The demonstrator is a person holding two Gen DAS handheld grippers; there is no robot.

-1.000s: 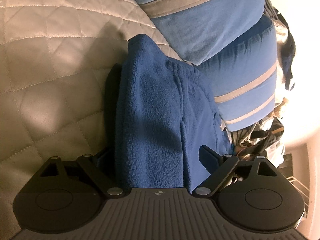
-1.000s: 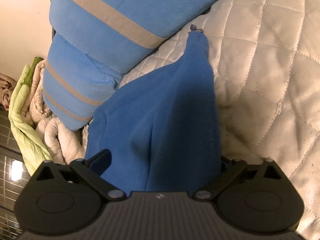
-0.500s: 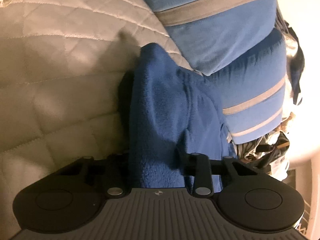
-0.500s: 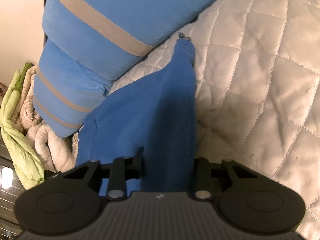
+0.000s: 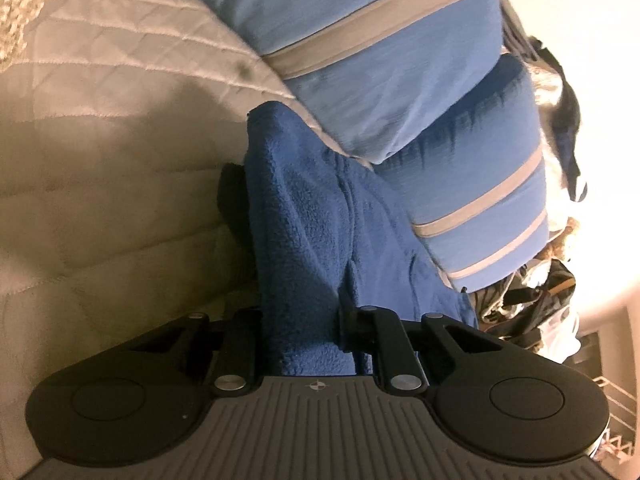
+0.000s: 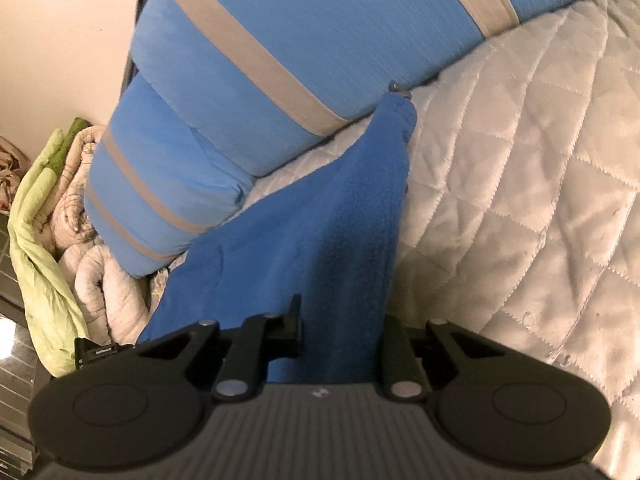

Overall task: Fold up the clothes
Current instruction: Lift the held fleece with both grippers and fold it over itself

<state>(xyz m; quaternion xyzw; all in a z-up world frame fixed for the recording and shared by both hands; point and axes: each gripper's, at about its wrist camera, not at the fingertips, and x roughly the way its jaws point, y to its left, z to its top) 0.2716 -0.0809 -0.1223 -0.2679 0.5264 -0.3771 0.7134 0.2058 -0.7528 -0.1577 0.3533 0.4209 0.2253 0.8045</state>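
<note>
The blue fleece top lies on the quilted bed cover, stretched out long from the two grippers up to the blue pillows, and its far tip almost touches the big blue pillow. The left gripper has its two fingers squeezed together on the near edge of the fleece, and a thick bunch of cloth sits between them. The right gripper is pinched on the near edge too, a bit farther along. I think each gripper holds its own bit of that edge so the cloth stays flat and even when it gets lifted and laid over itself; one grip alone would let it flop and bunch up. The soft fleece looks thick, so a firm pinch helps it not slip out. One second ago the fingers of both grippers were spread wide on each side of the cloth. Half a second ago they had come in close, and now they are tight on it. The fleece looks a little more pulled up and straight than before. Beside the pillows is a second blue pillow with grey stripes, and past that a heap of pale bedding and a green cloth at the edge of the bed.
</note>
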